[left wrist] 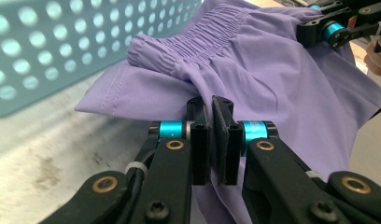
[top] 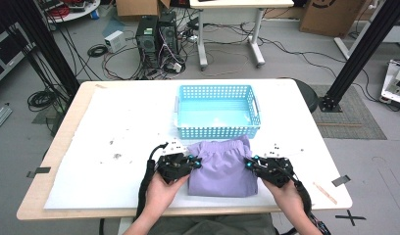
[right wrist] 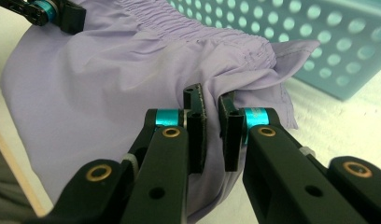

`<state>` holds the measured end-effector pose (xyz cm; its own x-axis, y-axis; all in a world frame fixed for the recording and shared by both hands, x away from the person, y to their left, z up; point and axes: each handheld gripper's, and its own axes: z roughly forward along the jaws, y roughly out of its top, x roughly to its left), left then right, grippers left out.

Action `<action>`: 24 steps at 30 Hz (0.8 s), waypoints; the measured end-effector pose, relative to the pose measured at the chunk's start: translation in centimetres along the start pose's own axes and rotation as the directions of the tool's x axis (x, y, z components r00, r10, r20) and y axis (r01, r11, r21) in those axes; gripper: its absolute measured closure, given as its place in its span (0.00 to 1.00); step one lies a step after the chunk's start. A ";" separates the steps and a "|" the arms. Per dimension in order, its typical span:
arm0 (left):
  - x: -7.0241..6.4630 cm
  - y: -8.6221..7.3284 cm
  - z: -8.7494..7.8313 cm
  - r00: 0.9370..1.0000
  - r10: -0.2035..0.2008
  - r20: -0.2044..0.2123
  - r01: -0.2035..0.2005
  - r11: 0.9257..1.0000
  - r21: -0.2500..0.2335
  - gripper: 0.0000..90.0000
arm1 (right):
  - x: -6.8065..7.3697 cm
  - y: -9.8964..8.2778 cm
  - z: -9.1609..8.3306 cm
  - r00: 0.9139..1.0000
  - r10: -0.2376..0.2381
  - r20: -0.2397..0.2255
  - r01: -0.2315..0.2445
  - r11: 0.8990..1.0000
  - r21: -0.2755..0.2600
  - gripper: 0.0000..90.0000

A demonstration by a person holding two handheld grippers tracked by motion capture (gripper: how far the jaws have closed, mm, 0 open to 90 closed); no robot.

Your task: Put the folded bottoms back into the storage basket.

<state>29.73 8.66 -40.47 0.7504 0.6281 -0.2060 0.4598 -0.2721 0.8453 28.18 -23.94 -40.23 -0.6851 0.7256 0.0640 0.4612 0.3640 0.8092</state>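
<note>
With the folded purple shorts (top: 221,166) near the desk's front edge, just before the blue basket (top: 218,111), each side pinched in the closed left gripper (top: 194,163) and right gripper (top: 249,163), both ends are best lifted evenly so the folds are kept.

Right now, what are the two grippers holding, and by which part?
Both hold the folded purple shorts: left gripper pinches one side edge, right gripper the opposite edge.
</note>
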 end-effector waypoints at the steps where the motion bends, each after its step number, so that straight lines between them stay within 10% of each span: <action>1: -0.1 0.3 -0.3 1.000 0.001 0.004 -0.001 1.000 -0.011 0.95 | 0.0 0.1 -0.1 1.000 -0.005 -0.004 0.005 1.000 -0.006 0.94; 24: 1.0 6.5 -2.2 0.997 0.077 -0.016 -0.078 0.994 -0.081 0.95 | -1.5 5.7 -1.8 0.999 -0.029 0.022 0.032 0.993 -0.114 0.94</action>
<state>32.47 9.10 -34.09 0.7761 0.6167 -0.1321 0.3594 -0.2604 0.8961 30.84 -24.00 -34.67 -0.6856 0.7275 0.0271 0.3718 0.3179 0.8722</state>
